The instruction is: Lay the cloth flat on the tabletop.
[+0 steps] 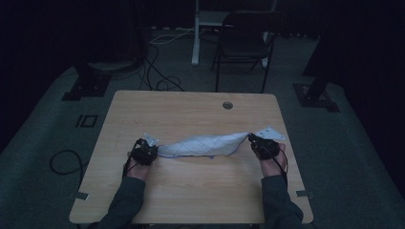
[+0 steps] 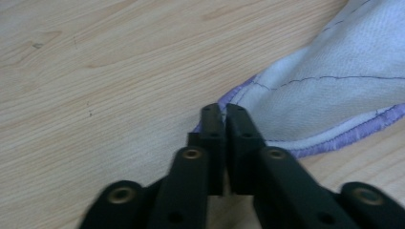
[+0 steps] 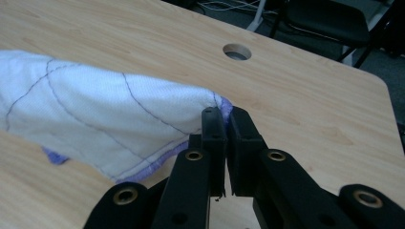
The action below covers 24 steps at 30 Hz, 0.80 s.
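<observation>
A white quilted cloth with a purple hem is pulled out long between my two grippers over the wooden table. My left gripper is shut on the cloth's left end. In the left gripper view the jaws stand almost together, with the hemmed corner of the cloth pinched at their tips. My right gripper is shut on the right end and holds it slightly higher. In the right gripper view the cloth runs off to the left from the tips of my gripper.
A round cable hole sits near the table's far edge, also in the right gripper view. Beyond the table stand a dark chair and a white post, with cables on the floor. Bare wood lies ahead of and behind the cloth.
</observation>
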{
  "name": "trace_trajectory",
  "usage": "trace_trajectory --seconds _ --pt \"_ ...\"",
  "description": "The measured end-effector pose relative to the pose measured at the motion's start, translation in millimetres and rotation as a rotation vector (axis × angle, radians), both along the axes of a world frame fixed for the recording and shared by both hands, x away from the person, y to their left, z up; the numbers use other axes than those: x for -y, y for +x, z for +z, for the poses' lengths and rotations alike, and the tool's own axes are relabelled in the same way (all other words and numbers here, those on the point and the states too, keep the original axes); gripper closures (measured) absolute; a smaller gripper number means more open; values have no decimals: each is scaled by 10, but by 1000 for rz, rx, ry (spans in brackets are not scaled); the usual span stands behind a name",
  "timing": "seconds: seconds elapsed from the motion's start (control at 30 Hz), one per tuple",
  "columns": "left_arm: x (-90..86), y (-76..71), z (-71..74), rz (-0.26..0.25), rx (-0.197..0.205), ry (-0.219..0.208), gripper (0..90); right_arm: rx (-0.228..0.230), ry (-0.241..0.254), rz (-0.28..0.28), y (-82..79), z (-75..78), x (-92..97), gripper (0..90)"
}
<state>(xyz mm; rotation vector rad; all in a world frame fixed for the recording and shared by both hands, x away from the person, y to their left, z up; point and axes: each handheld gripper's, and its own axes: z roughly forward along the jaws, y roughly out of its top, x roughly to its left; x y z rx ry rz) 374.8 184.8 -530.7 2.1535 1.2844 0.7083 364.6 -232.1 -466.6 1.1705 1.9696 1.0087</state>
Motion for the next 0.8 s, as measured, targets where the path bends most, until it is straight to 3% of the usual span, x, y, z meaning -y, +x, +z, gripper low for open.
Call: trace_trajectory --seconds 0.2,0.3,0.43,0.53,0.67,0.8 --pt "166 -185 148 -94 67 -36 814 -15 0 -15 174 -6 -18 876" --pt "318 -284 216 -170 91 -50 815 -27 3 -20 252 -22 -27 877" --pt "575 -382 219 -292 84 -50 815 -43 6 -35 362 -50 -38 877" --pt "765 -377 161 -370 59 -18 816 -51 6 -47 441 -67 -59 877" --pt "928 -299 119 -401 48 -26 811 -72 2 -59 538 -87 -82 866" --pt "1032 -163 153 -422 55 -29 811 -106 8 -42 579 -80 -112 776"
